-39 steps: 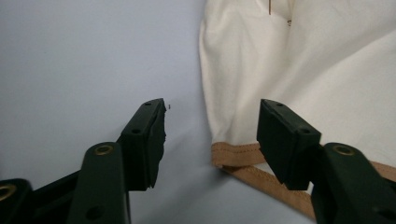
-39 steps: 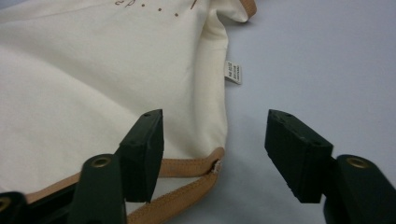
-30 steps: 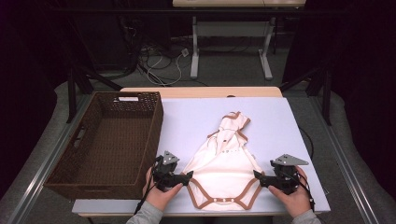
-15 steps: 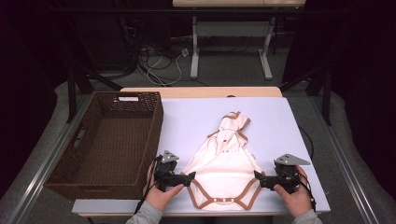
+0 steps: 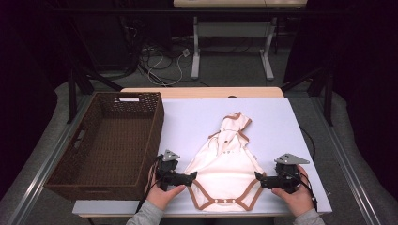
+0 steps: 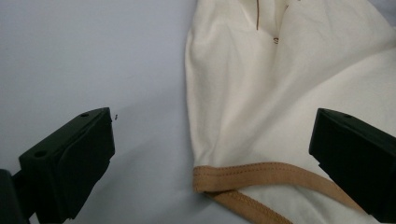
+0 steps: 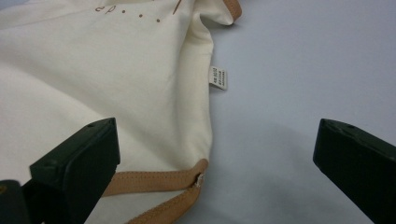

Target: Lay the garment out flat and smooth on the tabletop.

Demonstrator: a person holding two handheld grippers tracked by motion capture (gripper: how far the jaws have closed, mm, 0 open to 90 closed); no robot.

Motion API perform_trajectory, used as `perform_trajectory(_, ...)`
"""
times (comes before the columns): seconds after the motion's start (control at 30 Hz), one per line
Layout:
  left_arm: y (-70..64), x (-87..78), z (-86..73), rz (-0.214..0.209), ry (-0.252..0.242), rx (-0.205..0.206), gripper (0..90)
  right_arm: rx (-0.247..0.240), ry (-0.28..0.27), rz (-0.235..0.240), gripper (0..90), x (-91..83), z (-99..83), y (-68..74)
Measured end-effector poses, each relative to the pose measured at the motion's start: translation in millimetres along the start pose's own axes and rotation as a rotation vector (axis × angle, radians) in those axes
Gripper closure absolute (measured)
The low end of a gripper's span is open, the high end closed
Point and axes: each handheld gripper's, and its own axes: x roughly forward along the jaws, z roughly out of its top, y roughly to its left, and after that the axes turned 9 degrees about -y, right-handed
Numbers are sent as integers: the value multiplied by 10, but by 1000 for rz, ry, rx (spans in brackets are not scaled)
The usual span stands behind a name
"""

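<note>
The cream cotton baby bodysuit with tan trim [image 5: 227, 164] lies flat between the wide-open left gripper [image 5: 193, 177] and right gripper [image 5: 257, 176], each straddling a hip corner; closing shallow risks pinching trim only, causing slippage.

We see a table [image 5: 281, 117] with a pale lavender-white top and a wooden strip along its far edge. Directly on it lie two things — a dark brown wicker basket [image 5: 84, 159] at the left, and a cream bodysuit [image 5: 225, 164] with tan trim, spread flat near the front edge.
</note>
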Motion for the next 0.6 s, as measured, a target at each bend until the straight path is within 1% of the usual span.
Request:
perform_trajectory(0.03,-2,10,8,1,-3,-3,3,-4,-1,-4,3,4,7,-2)
perform_trajectory(0.13,-10,42,38,-5,7,-13,3,-4,-5,3,3,16,39,9)
perform_trajectory(0.2,-15,62,61,-4,12,-19,3,-21,-4,15,2,30,65,9)
perform_trajectory(0.3,-15,74,93,2,18,-13,4,-22,-1,22,2,55,115,11)
perform_trajectory(0.33,-14,76,109,0,18,-20,4,-20,1,24,2,64,131,15)
perform_trajectory(0.4,-4,80,158,-5,16,-22,4,-36,3,20,2,80,167,8)
perform_trajectory(0.43,-8,87,185,-9,6,-32,4,-34,5,26,2,93,189,9)
perform_trajectory(0.53,-23,101,298,-15,-16,-31,4,-45,2,26,10,127,275,15)
perform_trajectory(0.6,-36,115,383,-15,-29,-15,4,-61,2,22,14,146,346,13)
